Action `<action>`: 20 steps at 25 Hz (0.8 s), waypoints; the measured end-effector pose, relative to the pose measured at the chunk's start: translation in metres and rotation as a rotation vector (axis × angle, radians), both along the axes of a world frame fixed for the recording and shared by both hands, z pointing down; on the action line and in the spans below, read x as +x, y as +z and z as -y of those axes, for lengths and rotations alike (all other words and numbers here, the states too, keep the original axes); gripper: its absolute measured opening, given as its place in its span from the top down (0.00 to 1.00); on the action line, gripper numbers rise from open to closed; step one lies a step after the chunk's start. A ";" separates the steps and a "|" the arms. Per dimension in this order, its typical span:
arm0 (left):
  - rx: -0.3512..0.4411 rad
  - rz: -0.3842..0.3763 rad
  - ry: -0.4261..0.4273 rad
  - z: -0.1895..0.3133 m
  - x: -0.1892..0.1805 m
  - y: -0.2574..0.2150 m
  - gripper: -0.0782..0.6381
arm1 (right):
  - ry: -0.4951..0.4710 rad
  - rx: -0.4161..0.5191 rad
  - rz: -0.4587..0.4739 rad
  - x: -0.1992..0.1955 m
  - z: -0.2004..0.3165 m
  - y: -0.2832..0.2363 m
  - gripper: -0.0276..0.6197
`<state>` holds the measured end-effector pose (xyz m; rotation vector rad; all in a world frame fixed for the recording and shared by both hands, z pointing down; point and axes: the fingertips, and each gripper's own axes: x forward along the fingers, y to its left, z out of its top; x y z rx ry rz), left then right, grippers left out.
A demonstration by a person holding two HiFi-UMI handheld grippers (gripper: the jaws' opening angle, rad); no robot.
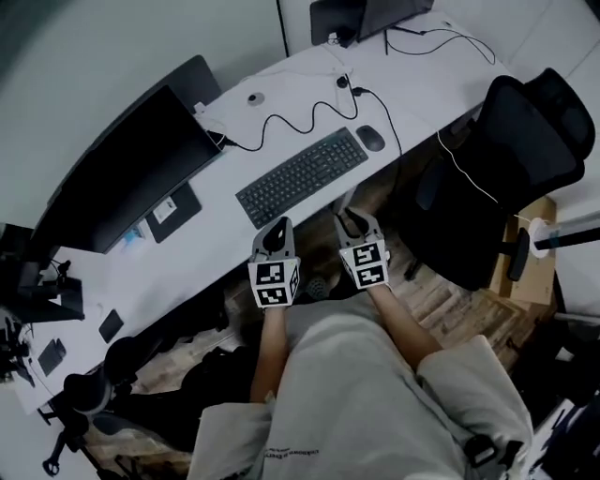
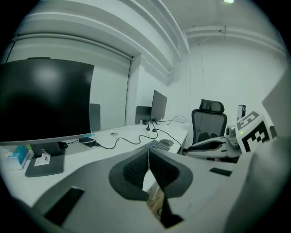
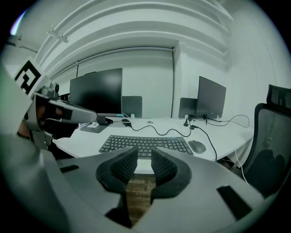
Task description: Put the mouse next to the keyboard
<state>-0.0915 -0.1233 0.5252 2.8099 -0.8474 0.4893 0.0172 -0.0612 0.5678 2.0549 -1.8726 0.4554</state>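
A dark mouse point(image 1: 370, 138) lies on the white desk point(image 1: 216, 230) just past the right end of the black keyboard point(image 1: 302, 175). Both grippers hover off the desk's front edge, over the floor, side by side. My left gripper point(image 1: 277, 225) has its pads pressed together with nothing in them point(image 2: 148, 152). My right gripper point(image 1: 354, 218) shows a narrow gap between its pads, and that gap is empty point(image 3: 144, 159). In the right gripper view the keyboard point(image 3: 145, 144) sits straight ahead and the mouse point(image 3: 197, 146) to its right. In the left gripper view the mouse point(image 2: 167, 142) is small and far off.
A large dark monitor point(image 1: 122, 173) stands at the desk's left, with a black cable point(image 1: 300, 117) snaking behind the keyboard. A black office chair point(image 1: 506, 178) stands to the right of the grippers. Another monitor point(image 1: 366, 14) sits at the far end.
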 end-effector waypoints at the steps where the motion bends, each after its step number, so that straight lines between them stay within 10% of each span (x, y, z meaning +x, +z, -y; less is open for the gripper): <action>1: 0.000 0.000 0.001 -0.001 -0.001 0.000 0.86 | -0.002 0.012 0.005 -0.003 0.000 -0.002 0.81; 20: -0.015 0.003 0.013 -0.012 -0.013 0.006 0.86 | 0.068 -0.014 -0.006 -0.002 -0.017 0.007 0.92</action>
